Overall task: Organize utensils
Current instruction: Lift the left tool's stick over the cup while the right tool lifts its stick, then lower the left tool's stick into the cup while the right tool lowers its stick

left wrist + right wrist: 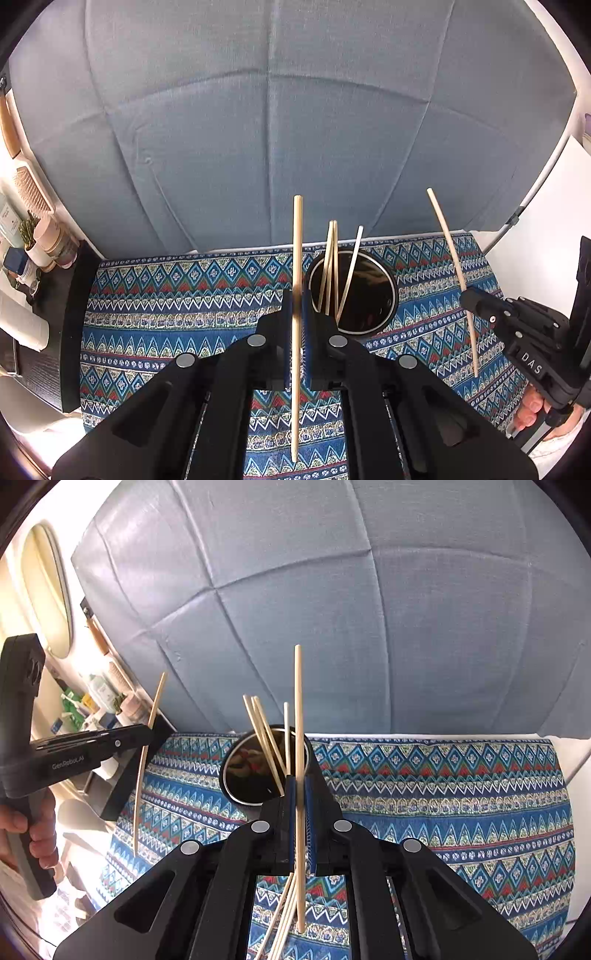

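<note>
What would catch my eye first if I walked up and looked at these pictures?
Probably the two black grippers, left gripper and right gripper, each pinching one pale wooden chopstick upright above a bright patterned cloth. Just beyond stands a dark metal cup with more sticks in it.

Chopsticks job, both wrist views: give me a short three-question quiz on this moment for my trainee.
1. True or false: the left claw is shut on a single chopstick.
2. Where do the chopsticks already put away stand?
A. in the round metal cup
B. flat on the grey backdrop
C. in a drawer
3. Fill in: in the right wrist view, loose chopsticks lie on the patterned ____ beneath the right claw, which grips its own chopstick.

Key: 1 true; 2 A; 3 cloth.
</note>
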Demonstrator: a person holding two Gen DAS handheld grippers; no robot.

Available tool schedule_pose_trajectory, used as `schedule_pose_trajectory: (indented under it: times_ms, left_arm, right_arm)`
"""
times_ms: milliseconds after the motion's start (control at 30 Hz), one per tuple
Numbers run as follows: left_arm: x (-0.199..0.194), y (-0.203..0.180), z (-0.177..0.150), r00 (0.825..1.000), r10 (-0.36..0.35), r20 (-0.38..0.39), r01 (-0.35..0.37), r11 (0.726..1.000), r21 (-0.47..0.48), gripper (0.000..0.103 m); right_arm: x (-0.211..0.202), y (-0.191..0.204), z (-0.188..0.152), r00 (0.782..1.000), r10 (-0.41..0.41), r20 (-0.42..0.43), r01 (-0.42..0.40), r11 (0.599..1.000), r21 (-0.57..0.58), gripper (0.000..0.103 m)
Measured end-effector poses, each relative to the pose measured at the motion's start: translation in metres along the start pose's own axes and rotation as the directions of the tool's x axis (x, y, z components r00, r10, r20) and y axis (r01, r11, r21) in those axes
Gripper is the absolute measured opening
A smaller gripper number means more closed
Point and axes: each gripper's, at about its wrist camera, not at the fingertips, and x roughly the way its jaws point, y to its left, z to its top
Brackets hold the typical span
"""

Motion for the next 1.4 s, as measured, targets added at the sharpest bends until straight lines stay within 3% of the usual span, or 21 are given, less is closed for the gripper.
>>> schedule_pose_trajectory:
  times_ms: [333,500,600,667,867,1067,1267,1400]
  left_arm:
    - [0.01,-0.006,0.034,0.987,-0.083,0.139,0.086,0.996,-0.015,0.005]
    - [0.016,-0.012,0.039,0.964,-0.132,0.232,0.136,0.991,0.0,0.005]
    - [0.024,-0.011,0.038,0.942,-0.196,0.272,0.204,0.979,0.0,0.005]
    - [0.031,-0.008,0.036,0.933,-0.21,0.294,0.222,0.975,-0.009,0.005]
    - [0.054,0.003,0.027,0.938,-0.175,0.298,0.197,0.979,-0.045,0.005]
    - [0.049,0.017,0.024,0.932,-0.187,0.311,0.226,0.969,-0.095,0.005]
    - [0.04,0.012,0.024,0.918,-0.196,0.346,0.237,0.968,-0.08,0.005]
    - [0.041,0.004,0.023,0.919,-0.193,0.344,0.225,0.973,-0.053,0.005]
  right_arm:
    - [0.019,-0.008,0.02,0.986,0.087,0.143,-0.091,0.996,0.024,0.005]
    - [0.032,-0.009,0.024,0.96,0.114,0.256,-0.125,0.992,0.028,0.005]
    - [0.045,-0.005,0.025,0.941,0.14,0.309,-0.154,0.988,0.019,0.005]
    - [0.056,-0.001,0.024,0.926,0.184,0.33,-0.199,0.98,0.012,0.005]
    - [0.083,-0.002,0.019,0.915,0.258,0.309,-0.286,0.957,0.048,0.005]
    - [0.067,0.002,0.022,0.912,0.252,0.324,-0.271,0.963,0.012,0.005]
    - [0.035,-0.007,0.023,0.928,0.228,0.295,-0.238,0.971,-0.001,0.005]
    - [0.025,-0.007,0.018,0.944,0.213,0.251,-0.217,0.976,-0.012,0.005]
